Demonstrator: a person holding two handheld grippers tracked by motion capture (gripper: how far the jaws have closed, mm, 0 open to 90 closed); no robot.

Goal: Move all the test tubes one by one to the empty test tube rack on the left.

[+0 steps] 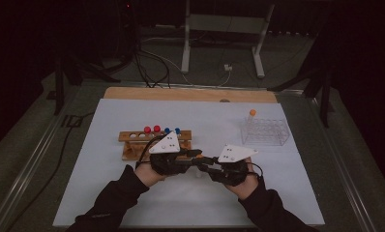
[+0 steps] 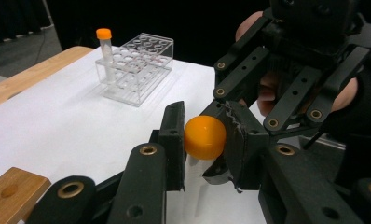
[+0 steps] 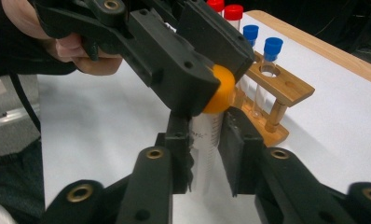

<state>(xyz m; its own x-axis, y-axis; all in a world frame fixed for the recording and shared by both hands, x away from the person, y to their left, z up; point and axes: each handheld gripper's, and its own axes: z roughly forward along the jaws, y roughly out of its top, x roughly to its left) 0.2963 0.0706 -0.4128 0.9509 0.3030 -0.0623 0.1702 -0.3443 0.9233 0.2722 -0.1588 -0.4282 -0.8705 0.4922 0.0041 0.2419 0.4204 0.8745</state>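
Note:
A clear tube (image 3: 205, 144) with an orange cap (image 2: 204, 137) is held upright between both grippers above the white mat. My left gripper (image 2: 206, 133) is shut on the orange cap (image 3: 219, 91). My right gripper (image 3: 207, 140) is shut on the tube's clear body just below the cap. In the high view the left gripper (image 1: 196, 155) and right gripper (image 1: 206, 165) meet nose to nose at the mat's middle front. The tube's lower end is hidden behind the jaws.
A wooden rack (image 1: 132, 137) with two red-capped and two blue-capped tubes stands just behind the left hand. At the right back stands a clear plastic rack (image 1: 267, 131) with one orange-capped tube (image 1: 251, 118). The white mat (image 1: 108, 183) covers the table.

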